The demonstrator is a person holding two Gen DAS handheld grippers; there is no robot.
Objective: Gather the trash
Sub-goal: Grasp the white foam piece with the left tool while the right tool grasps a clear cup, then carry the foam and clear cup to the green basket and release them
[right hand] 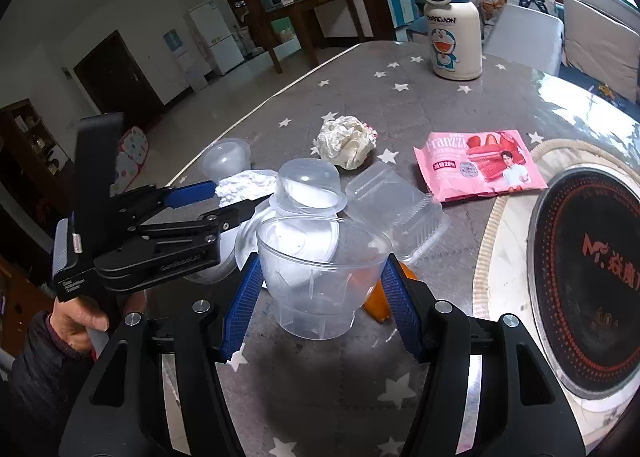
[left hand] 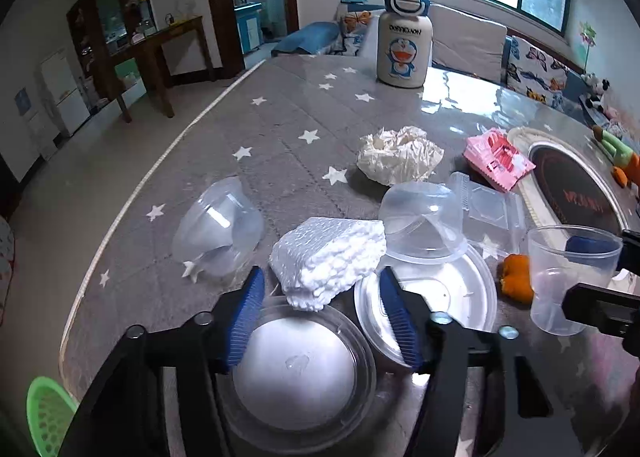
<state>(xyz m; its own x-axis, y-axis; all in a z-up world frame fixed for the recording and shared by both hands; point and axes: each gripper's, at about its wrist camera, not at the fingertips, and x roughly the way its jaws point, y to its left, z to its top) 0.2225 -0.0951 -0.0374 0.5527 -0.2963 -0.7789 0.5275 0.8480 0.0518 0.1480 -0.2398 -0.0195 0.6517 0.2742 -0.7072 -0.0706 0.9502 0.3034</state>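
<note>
A grey star-patterned table (right hand: 420, 105) carries the litter, with a dark round hob plate (right hand: 588, 281) set into it at the right. The right gripper (right hand: 320, 277) has its blue pads pressed on either side of a clear plastic cup (right hand: 320, 277), holding it clear of the table at a moderate opening. The left gripper (left hand: 322, 297) stands about half open, its blue fingers (left hand: 246, 313) on either side of the near end of a white foam wrap (left hand: 332, 257); the pads do not visibly press on it. Under that gripper lies a clear round lid (left hand: 296, 373), with a second one (left hand: 436, 297) just beside it. An upturned clear cup (left hand: 420, 213) sits behind them, another clear cup (left hand: 216, 229) lies on its side to the left, and a clear clamshell box (right hand: 396, 205) is near. Farther back lie a crumpled white paper (right hand: 346, 141) and a pink snack wrapper (right hand: 480, 165). An orange scrap (left hand: 516, 277) rests behind the held cup.
</note>
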